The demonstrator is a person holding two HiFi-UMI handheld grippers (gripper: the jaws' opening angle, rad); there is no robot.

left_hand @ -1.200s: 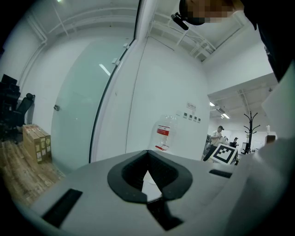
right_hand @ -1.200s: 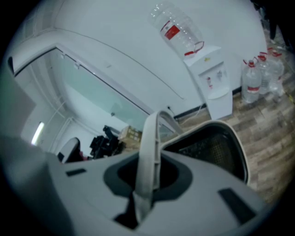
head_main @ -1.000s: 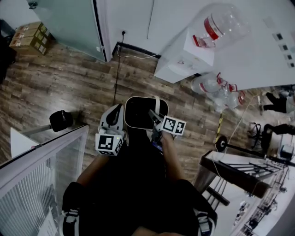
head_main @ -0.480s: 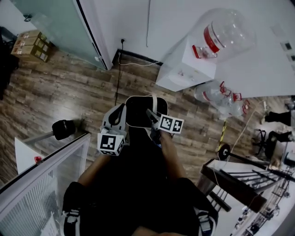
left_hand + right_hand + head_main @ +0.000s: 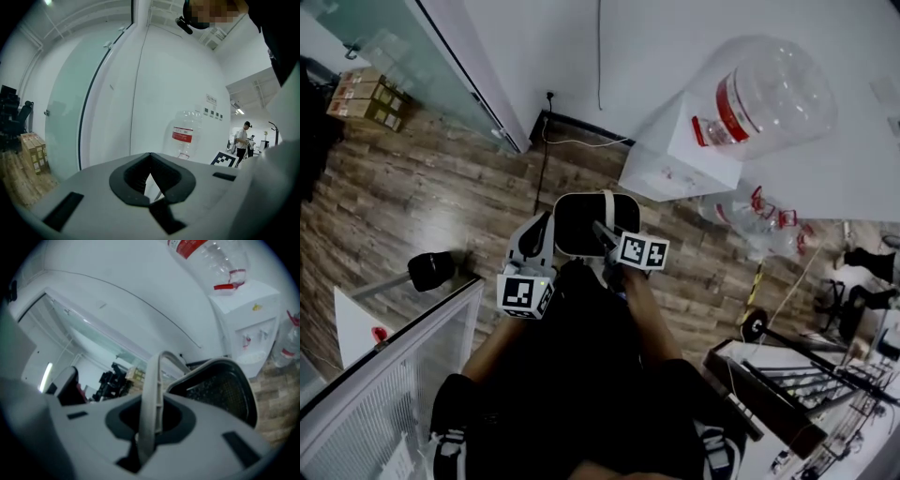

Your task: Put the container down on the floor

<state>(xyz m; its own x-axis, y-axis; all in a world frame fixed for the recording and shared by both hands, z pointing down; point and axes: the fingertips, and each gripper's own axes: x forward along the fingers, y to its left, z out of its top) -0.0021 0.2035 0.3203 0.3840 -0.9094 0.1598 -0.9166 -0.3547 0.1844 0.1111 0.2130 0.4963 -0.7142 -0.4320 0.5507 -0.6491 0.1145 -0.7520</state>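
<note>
Carrying the container (image 5: 584, 225) forward, well clear of the floor (image 5: 431, 187)
Wall and water dispenser (image 5: 680, 155) sit nearer under me than a second ago, and both my grippers have travelled along together. My right gripper (image 5: 149, 427) stays clamped on the grey handle (image 5: 151, 394); my left gripper (image 5: 151, 180) rides beside the container, jaws drawn together on nothing. Still in transit, I judge: lowering not begun

Floor: wood-plank laminate (image 5: 441, 187). Wall: white (image 5: 675, 37), w/ socket (image 5: 549, 95). Frosted glass door (image 5: 422, 66) at left. Water dispenser (image 5: 675, 159) w/ inverted bottle (image 5: 764, 94) against wall. Cardboard boxes (image 5: 361, 94) upper left.
</note>
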